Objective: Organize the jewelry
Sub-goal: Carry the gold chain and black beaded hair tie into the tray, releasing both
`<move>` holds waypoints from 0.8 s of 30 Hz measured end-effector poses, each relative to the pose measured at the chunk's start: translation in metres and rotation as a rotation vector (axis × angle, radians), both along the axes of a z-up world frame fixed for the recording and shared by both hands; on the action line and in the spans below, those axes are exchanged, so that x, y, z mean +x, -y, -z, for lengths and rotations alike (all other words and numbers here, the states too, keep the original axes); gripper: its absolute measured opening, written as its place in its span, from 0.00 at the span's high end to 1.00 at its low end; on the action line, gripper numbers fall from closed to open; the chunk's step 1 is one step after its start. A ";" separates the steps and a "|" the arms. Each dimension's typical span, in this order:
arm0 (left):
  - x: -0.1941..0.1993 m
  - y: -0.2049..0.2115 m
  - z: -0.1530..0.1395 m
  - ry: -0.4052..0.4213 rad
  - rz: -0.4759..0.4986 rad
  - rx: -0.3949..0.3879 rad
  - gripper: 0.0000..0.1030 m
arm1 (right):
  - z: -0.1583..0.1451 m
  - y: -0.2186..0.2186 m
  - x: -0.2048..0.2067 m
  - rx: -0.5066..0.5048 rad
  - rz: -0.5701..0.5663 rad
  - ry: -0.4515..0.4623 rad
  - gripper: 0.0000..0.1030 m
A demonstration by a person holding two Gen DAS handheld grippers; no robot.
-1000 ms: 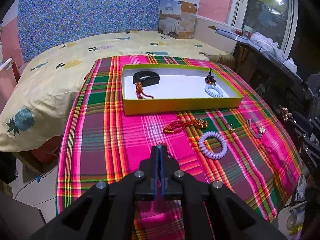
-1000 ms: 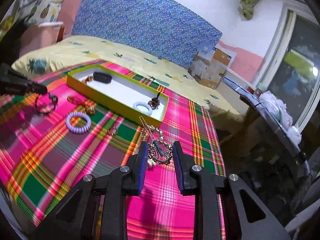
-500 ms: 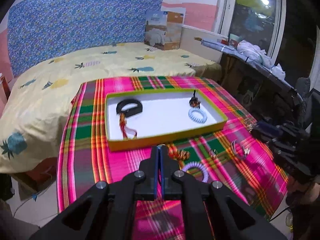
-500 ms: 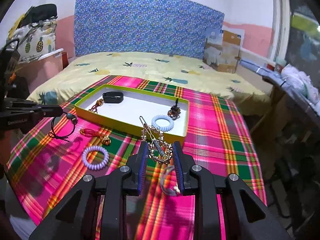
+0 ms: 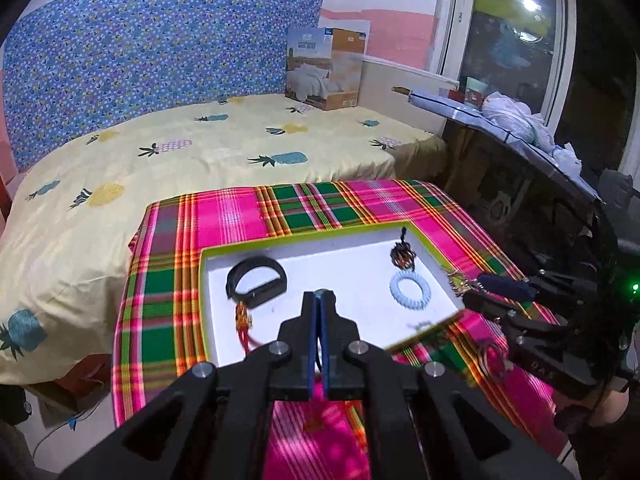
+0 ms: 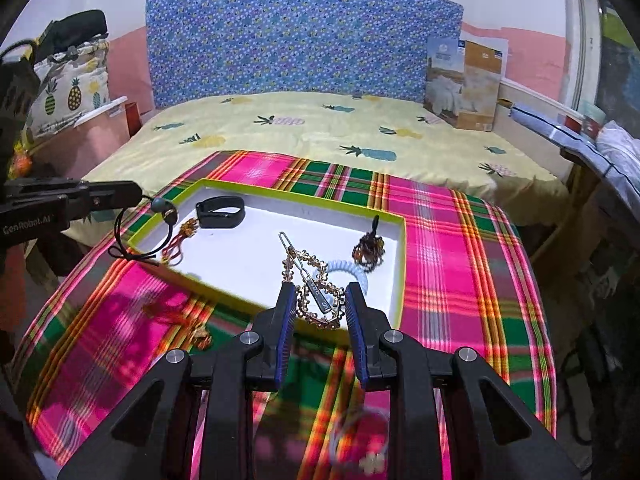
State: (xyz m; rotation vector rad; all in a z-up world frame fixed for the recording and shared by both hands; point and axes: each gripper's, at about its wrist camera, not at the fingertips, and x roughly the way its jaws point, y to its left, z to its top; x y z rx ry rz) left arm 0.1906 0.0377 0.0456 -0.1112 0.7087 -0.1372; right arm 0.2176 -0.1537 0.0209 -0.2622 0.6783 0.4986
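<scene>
A yellow-green tray (image 5: 424, 334) (image 6: 394, 312) with a white floor lies on the plaid cloth. In it are a black band (image 5: 256, 282) (image 6: 220, 212), a red tassel charm (image 6: 180, 240), a pale blue coil tie (image 5: 411, 291) and a dark beaded charm (image 6: 368, 248). My left gripper (image 5: 319, 296) (image 6: 138, 194) is shut on a black cord hair tie (image 6: 124, 240) that hangs over the tray's left corner. My right gripper (image 6: 320, 304) (image 5: 470, 292) is shut on a gold bead bracelet with a hair clip (image 6: 316, 288), above the tray's near right edge.
On the plaid cloth (image 6: 460, 280) before the tray lie a red-and-gold charm (image 6: 192, 332) and a blurred pale ring (image 6: 360, 432). A bed with pineapple sheets (image 5: 200, 160) stands behind. A cluttered dark shelf (image 5: 520, 152) runs along the right.
Both grippers moved forward over the tray. The left one now hangs the black cord over the tray's left corner; the right one carried the bracelet above the tray's near edge.
</scene>
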 end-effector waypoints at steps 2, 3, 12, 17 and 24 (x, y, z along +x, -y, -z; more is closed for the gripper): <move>0.012 -0.001 0.004 -0.011 -0.003 0.001 0.98 | 0.004 -0.004 0.011 -0.004 0.003 -0.013 0.75; 0.017 -0.001 0.007 -0.018 -0.004 -0.001 0.98 | 0.006 -0.006 0.017 -0.007 0.005 -0.020 0.75; 0.049 -0.005 0.041 -0.091 -0.012 -0.005 0.98 | 0.028 -0.018 0.067 0.001 0.036 -0.101 0.75; 0.055 -0.007 0.058 -0.130 -0.012 0.002 0.98 | 0.041 -0.021 0.087 0.004 0.054 -0.144 0.75; 0.060 -0.005 0.068 -0.154 -0.006 0.022 0.98 | 0.052 -0.023 0.100 0.015 0.069 -0.184 0.75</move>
